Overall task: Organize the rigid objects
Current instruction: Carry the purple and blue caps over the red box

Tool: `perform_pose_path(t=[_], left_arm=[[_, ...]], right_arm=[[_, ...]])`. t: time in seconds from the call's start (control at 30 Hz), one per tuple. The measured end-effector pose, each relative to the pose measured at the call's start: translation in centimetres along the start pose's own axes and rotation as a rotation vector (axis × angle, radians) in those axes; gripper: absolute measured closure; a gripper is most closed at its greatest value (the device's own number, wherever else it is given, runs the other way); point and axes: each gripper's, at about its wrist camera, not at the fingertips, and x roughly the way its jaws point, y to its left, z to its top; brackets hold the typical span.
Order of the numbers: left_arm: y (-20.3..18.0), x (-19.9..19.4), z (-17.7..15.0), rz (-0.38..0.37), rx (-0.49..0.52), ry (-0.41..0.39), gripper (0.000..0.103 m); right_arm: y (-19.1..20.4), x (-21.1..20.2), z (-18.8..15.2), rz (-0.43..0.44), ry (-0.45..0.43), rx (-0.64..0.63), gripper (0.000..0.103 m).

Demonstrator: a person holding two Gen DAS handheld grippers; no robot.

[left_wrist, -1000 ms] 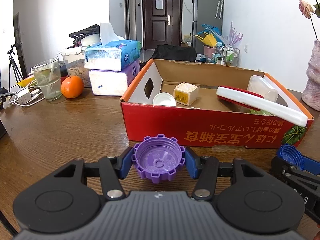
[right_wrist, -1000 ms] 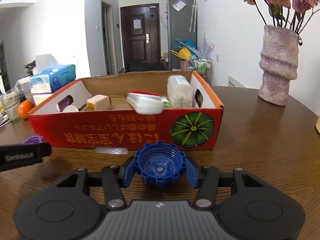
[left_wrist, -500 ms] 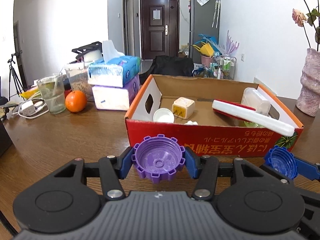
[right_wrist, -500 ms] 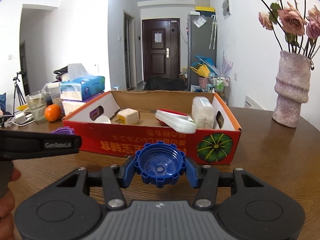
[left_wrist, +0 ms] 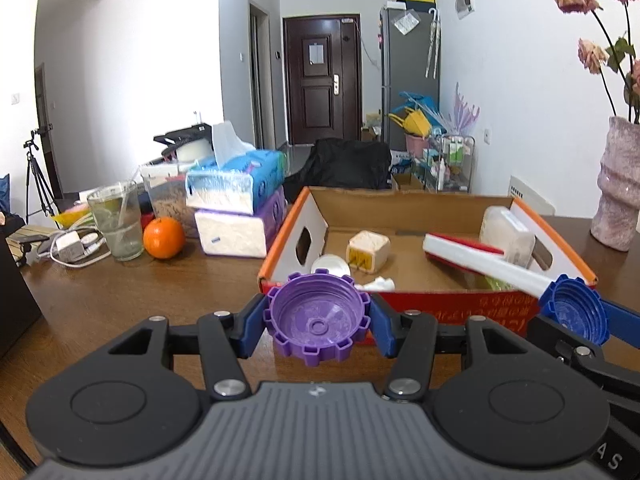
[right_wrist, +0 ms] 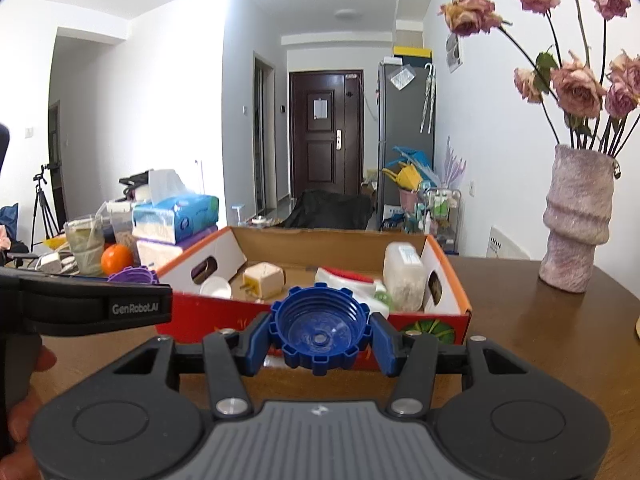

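both caps higher now, purple cap (left_wrist: 318,317) and blue cap (right_wrist: 320,330) level with box (left_wrist: 448,312) rim

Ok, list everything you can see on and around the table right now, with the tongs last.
Red cardboard box: 1, open, table centre.
Cream plug cube: 1, in box.
White round lid: 1, in box.
White-and-red long tool: 1, in box.
Translucent plastic container: 1, in box.
Tissue packs: 2, blue over purple, left of box.
Orange: 1, beside glass.
Drinking glass: 1, clear.
Pink vase: 1, right.
Left tongs: hold purple ridged cap.
Right tongs: hold blue ridged cap.
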Motion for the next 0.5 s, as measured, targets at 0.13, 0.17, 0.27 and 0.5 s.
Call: perform_pose_path(t=[0.13, 0.17, 0.27, 0.5], left_arm=[[-0.2, -0.1, 0.8, 0.003, -0.006, -0.024, 0.048], [-0.2, 0.0, 0.9, 0.004, -0.007, -0.028, 0.048], [-0.4, 0.2, 1.4, 0.004, -0.014, -0.035, 0.048], [-0.9, 1.6, 2.2, 0.009, -0.018, -0.038, 0.048]], right_arm=[[-0.1, 0.0, 0.7, -0.004, -0.026, 0.004, 0.051], [-0.2, 0.1, 0.9, -0.005, -0.03, 0.005, 0.051], [-0.2, 0.5, 1.3, -0.007, -0.04, 0.006, 0.051], [-0.4, 2.1, 2.3, -0.015, -0.059, 0.005, 0.051]])
